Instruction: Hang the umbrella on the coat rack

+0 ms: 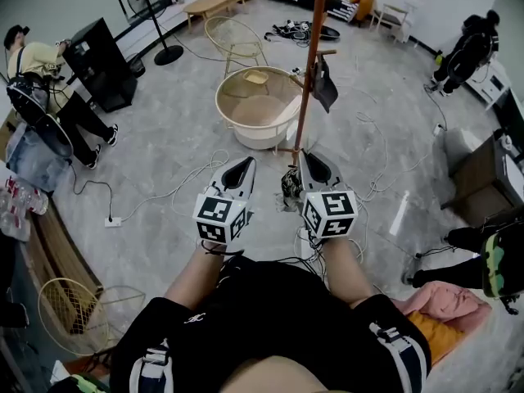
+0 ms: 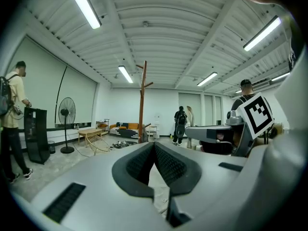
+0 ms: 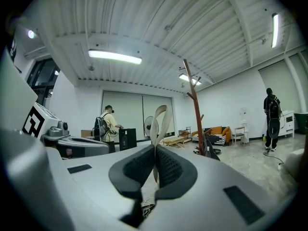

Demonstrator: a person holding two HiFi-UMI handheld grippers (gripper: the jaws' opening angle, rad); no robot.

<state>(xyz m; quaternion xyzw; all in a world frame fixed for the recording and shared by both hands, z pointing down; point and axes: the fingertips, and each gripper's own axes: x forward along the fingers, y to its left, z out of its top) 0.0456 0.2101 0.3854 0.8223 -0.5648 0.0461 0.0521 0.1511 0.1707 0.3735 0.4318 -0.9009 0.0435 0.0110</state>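
Currently carrying to the rack | umbrella [image 1: 289, 190] dangles at lower centre by its strap loop [image 3: 160, 121], pinched in my right tool [image 3: 155, 148] | left tool [image 2: 154, 144] clenched, empty | coat rack [image 1: 309, 64] stands ahead, upper centre | next, I judge: raise the loop over a peg [image 1: 327, 52].

Hanging below the right gripper [image 3: 155, 150], a dark patterned folded umbrella [image 1: 288, 191], its beige loop strap [image 3: 160, 121] pinched between the fingers. Upright on the grey floor [image 1: 180, 129] beyond, a tall reddish-brown wooden coat rack [image 1: 307, 72].
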